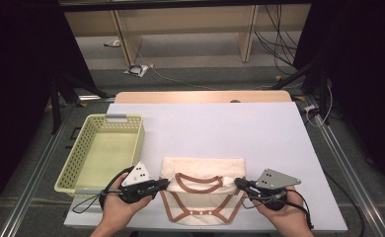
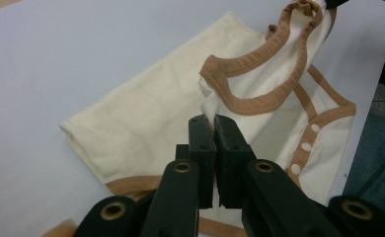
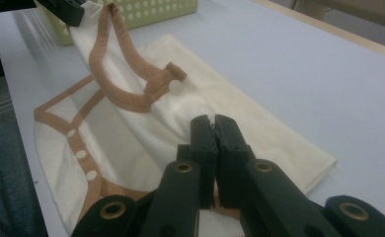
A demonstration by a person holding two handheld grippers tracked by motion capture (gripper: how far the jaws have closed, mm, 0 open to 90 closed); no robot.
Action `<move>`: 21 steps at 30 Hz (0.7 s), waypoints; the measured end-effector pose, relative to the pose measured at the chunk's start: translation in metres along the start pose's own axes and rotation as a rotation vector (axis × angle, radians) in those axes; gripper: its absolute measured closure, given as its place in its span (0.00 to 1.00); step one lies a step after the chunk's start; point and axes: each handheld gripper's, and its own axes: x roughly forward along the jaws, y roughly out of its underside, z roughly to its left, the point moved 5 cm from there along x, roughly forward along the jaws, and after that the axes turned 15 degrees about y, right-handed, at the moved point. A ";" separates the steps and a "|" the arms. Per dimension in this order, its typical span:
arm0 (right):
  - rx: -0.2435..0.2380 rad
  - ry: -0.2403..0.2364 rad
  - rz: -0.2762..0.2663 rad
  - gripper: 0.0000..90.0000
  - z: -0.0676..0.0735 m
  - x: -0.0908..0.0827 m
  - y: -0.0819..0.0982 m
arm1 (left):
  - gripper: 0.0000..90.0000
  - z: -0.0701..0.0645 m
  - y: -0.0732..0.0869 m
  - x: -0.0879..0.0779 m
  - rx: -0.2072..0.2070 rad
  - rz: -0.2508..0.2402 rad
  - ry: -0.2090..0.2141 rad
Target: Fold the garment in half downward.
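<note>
A cream baby bodysuit point(image 1: 203, 170) with brown trim and white snaps lies near the front edge of the white table point(image 1: 205, 123). My left gripper point(image 1: 165, 184) is shut on its left shoulder edge. In the left gripper view the jaws point(image 2: 211, 122) pinch the cream cloth point(image 2: 146, 113) just below the brown neckline. My right gripper point(image 1: 239, 182) is shut on the opposite shoulder. The right gripper view has its jaws point(image 3: 212, 122) closed on the fabric point(image 3: 146, 128). The neckline hangs stretched and slightly raised between the two grippers, while the lower body rests flat.
A yellow-green perforated basket point(image 1: 82, 143) stands at the table's left, close to my left hand; its wall also appears in the right gripper view point(image 3: 146, 7). Bare white tabletop stretches behind and to the right of the garment. The table's front edge is right under my hands.
</note>
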 end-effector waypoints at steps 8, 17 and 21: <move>0.001 -0.012 0.021 0.98 0.000 0.003 0.005 | 0.96 0.000 0.006 0.002 -0.007 0.029 0.010; -0.005 -0.029 0.048 0.98 0.000 0.007 0.011 | 0.96 0.000 0.012 0.007 -0.017 0.060 0.025; -0.004 -0.038 0.065 0.98 0.000 0.009 0.014 | 0.96 0.001 0.015 0.009 -0.021 0.075 0.032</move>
